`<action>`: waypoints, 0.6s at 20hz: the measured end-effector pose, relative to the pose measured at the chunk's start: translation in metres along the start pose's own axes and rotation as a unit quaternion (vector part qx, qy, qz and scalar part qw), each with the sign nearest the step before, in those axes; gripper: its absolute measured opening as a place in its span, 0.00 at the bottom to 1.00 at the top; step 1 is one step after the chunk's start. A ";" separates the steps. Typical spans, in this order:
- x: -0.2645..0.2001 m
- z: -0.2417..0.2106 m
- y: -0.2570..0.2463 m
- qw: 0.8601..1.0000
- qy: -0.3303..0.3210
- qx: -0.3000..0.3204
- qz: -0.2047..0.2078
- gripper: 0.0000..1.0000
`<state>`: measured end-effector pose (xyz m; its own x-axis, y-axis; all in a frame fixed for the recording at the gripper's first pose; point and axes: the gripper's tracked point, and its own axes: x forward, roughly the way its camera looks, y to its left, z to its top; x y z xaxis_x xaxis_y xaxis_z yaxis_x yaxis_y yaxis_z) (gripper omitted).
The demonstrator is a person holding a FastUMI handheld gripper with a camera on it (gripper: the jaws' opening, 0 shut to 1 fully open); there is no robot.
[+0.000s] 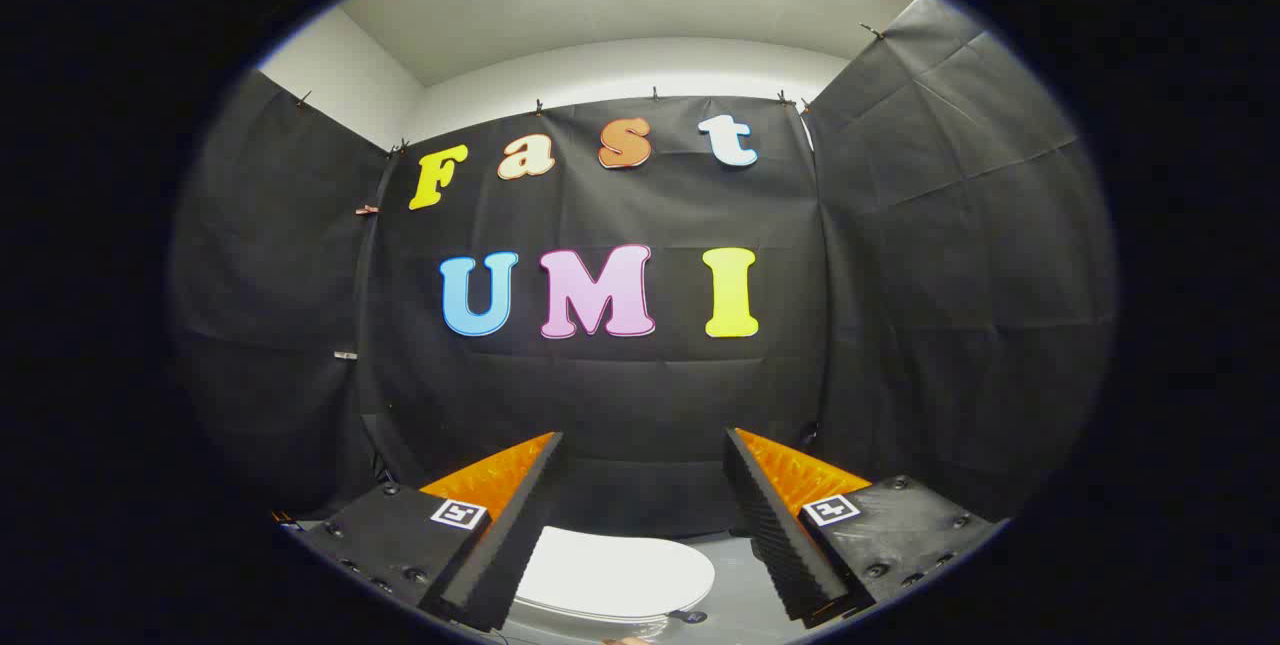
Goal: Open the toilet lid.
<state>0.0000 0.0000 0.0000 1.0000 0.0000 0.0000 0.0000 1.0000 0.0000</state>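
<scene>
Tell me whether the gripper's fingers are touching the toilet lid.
Apart. In the gripper view the gripper is open, its fingers spread wide and raised, with the closed toilet lid lying below between them.

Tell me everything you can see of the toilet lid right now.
The toilet lid is white, smooth and glossy, like plastic, with a rounded oval outline. It lies flat and closed on the seat, low down between the fingers of the open gripper. Nothing touches it; the fingers hang above it.

Bright overhead light, sharp, fisheye-curved edges
</scene>
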 end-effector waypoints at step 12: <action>-0.002 0.002 0.003 1.000 -0.003 -0.003 0.001 0.99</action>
<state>-0.0022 0.0029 0.0019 1.0000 0.0011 0.0068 -0.0011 1.0000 -0.0062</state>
